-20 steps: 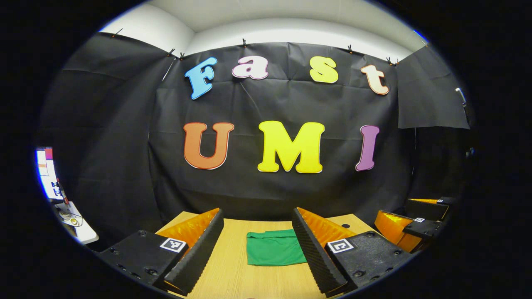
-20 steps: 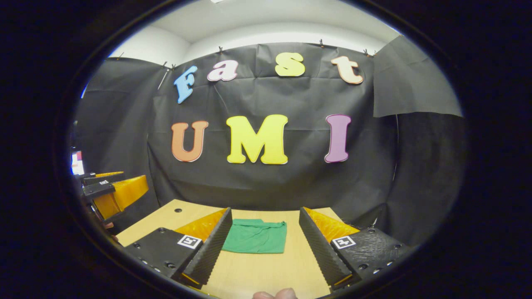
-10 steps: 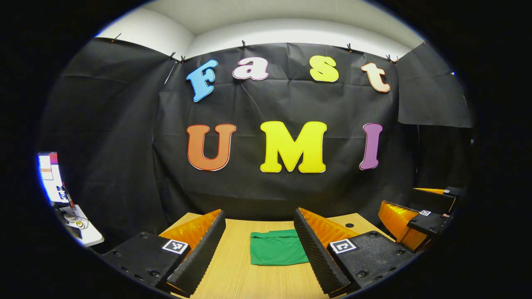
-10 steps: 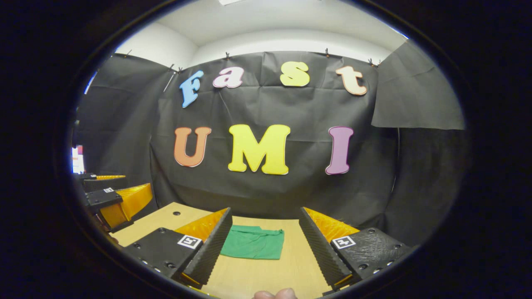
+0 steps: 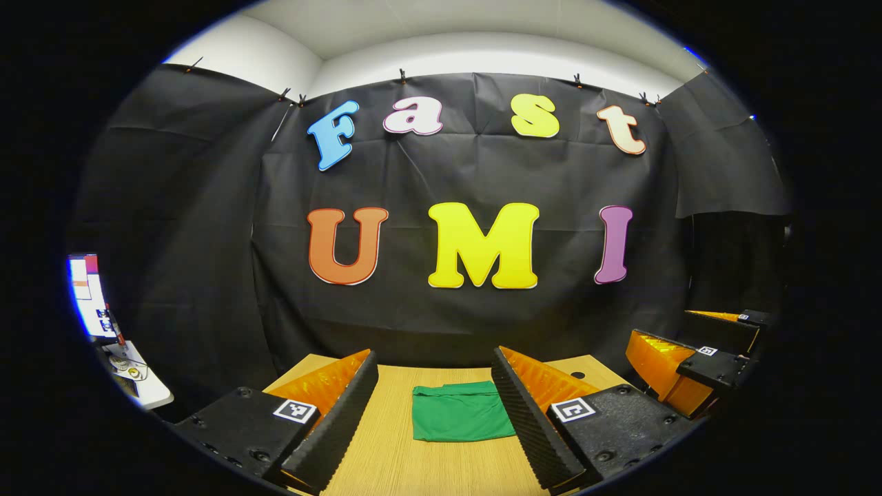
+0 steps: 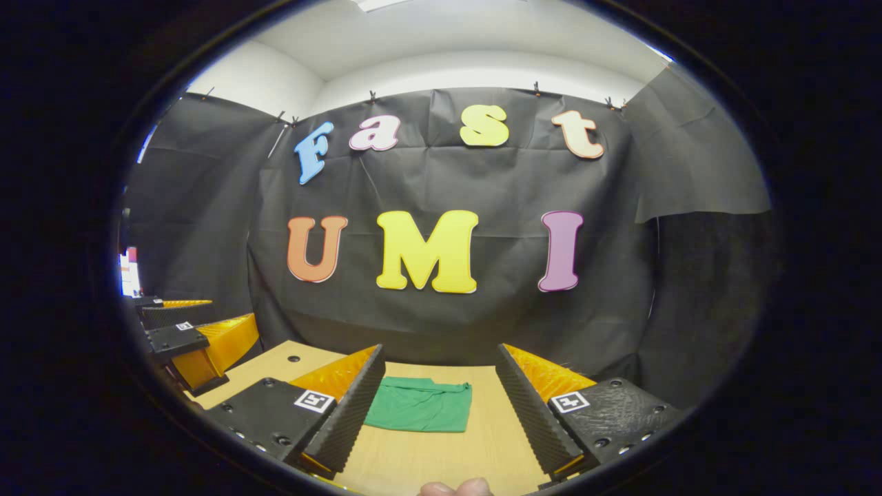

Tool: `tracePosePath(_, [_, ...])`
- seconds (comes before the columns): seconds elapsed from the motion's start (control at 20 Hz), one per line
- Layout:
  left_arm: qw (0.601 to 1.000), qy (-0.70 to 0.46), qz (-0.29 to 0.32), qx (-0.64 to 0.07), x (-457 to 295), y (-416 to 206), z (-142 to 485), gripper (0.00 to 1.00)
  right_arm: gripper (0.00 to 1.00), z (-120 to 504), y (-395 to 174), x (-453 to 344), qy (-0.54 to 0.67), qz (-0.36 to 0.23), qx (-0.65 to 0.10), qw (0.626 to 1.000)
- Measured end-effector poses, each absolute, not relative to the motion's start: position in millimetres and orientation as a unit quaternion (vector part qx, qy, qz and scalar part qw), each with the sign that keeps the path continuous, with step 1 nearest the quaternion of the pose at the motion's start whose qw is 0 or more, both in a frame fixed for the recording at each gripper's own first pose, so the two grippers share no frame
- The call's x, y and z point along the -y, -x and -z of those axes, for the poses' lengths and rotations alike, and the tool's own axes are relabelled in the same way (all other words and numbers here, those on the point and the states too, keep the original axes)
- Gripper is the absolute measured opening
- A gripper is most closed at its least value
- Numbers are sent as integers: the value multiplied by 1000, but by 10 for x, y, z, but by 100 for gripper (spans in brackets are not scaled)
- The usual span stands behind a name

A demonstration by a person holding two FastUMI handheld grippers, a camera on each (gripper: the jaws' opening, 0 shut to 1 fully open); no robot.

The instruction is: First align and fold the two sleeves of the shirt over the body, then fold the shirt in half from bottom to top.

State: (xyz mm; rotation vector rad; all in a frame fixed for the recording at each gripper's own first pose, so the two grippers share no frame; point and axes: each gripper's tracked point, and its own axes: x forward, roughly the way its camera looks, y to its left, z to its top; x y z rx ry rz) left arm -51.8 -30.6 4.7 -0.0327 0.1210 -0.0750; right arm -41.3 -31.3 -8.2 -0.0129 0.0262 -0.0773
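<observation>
A green shirt (image 5: 460,412) lies folded into a small flat rectangle on the wooden table (image 5: 393,455), toward its far side. In the right gripper view the same shirt (image 6: 419,406) rests flat ahead. My left gripper (image 5: 434,386) hovers above the table short of the shirt, open, with nothing between its fingers. My right gripper (image 6: 441,375) is likewise open and held off the cloth. The right gripper (image 5: 679,358) appears at the right edge of the left gripper view, and the left gripper (image 6: 196,331) at the left edge of the right gripper view.
The black cloth wall (image 5: 468,324) stands just behind the table's far edge. A small white side table (image 5: 134,379) with a screen (image 5: 86,296) sits far left. A fingertip (image 6: 455,488) shows at the bottom of the right gripper view.
Both grippers have drifted slightly, the views shifting a little up and back from the shirt. The shirt stays folded and still. Both grippers remain open.
</observation>
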Motion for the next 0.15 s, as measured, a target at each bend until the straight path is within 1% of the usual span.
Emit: tracePosePath(0.15, [997,15,38,-58,305,526,-55,100,98,75,408,329,6,39,-12,999])
